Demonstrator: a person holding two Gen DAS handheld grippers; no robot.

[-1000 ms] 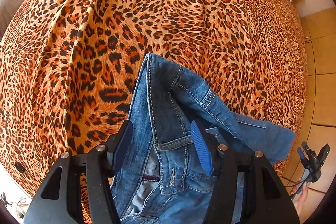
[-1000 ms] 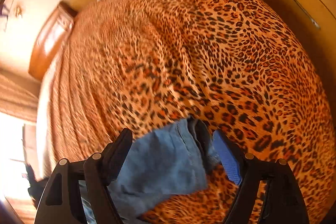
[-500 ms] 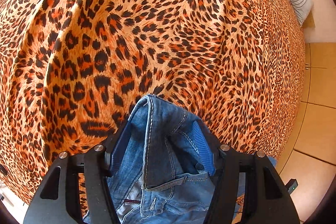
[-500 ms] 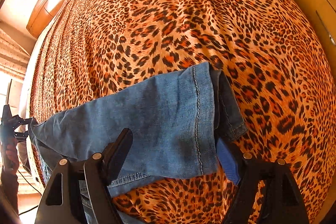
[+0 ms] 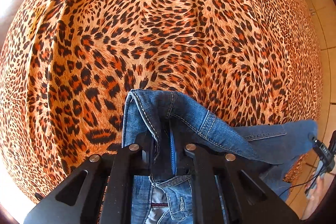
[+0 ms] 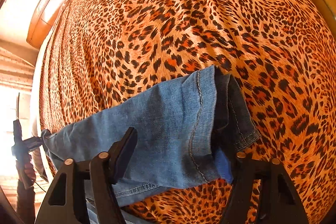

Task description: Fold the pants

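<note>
On a smooth leopard-print bedspread point(image 5: 168, 35) lie blue denim jeans point(image 6: 163, 119), their stitched waistband bunched and pinched in the closing left gripper point(image 5: 166, 146), while the right gripper point(image 6: 178, 152) straddles the hemmed leg ends, its jaws closing, not yet pressing.

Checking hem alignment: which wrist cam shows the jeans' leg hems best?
Right wrist view. The leg hems lie stacked on the leopard bedspread, stitching clear, between the closing right gripper jaws. The left wrist view shows only a distant leg end; its left gripper pinches the waistband.
</note>
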